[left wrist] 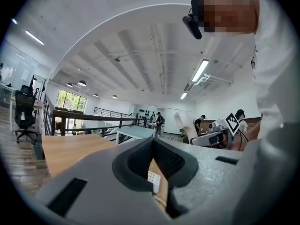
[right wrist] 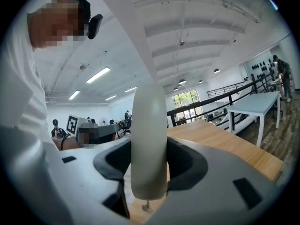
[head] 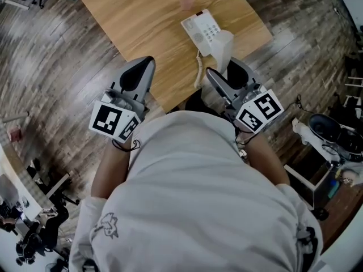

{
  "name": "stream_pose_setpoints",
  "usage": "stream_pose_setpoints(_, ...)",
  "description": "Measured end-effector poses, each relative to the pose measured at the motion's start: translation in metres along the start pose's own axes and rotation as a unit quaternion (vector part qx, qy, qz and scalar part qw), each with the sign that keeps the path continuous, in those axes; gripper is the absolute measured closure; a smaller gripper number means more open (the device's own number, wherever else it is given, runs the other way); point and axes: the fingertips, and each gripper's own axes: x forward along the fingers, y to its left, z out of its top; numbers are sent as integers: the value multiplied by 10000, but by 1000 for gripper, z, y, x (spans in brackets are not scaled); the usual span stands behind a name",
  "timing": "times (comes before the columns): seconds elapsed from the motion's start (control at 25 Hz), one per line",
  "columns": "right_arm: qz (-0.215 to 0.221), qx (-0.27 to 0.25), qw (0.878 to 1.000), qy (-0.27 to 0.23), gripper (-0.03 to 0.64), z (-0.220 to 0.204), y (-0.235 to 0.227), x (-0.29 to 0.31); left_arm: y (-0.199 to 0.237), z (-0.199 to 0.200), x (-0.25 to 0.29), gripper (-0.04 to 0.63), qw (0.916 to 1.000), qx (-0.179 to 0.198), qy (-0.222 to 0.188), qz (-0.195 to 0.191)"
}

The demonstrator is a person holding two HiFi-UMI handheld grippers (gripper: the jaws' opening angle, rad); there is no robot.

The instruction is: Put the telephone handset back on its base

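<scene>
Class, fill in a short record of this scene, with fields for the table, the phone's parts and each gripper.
table: wooden, bears the base
base: white, keypad up, no handset on it
handset: white, lifted off the base
cord: coiled, hangs below the handset
right gripper: jaws closed on the handset
left gripper: jaws together, nothing between them

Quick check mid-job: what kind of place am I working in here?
Probably an open-plan office or workshop on an upper level: a wooden table with a desk phone, an office chair, a railing and a strip light overhead.
</scene>
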Motion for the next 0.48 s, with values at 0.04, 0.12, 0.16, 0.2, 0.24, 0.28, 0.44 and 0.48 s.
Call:
stream_pose_setpoints(0.04, 41, 10, 10000, 30, 396, -1, -3, 3, 1, -1, 2, 589, 10000, -10, 8, 38)
stream_pose_setpoints(0.12, 123, 33, 9999, 90, 396, -2, -11, 7, 2, -3, 7, 589, 9999, -35, 28, 118)
stream_pose_setpoints(0.16, 165, 41, 9998, 126, 396, -2, -14, 10, 4, -4, 9, 589, 9998, -50, 36, 163)
stream_pose_setpoints(0.2, 207, 49, 9996, 165, 396, -3, -18, 14, 7, -5, 12, 589, 9997, -66, 41, 212)
stream_pose_setpoints(0.24, 247, 58, 9995, 206, 396, -4, -22, 18, 10, -6, 14, 589, 9996, -85, 45, 264)
stream_pose_setpoints(0.28, 285, 70, 9993, 246, 396, -5, -26, 22, 14, -7, 17, 589, 9994, -105, 50, 316)
stream_pose_setpoints(0.44, 441, 93, 9982, 401, 396, -5, -46, 37, 22, -8, 32, 589, 9987, -166, 73, 474)
stream_pose_setpoints(0.48, 485, 95, 9978, 441, 396, -5, -51, 40, 22, -8, 36, 589, 9985, -171, 75, 506)
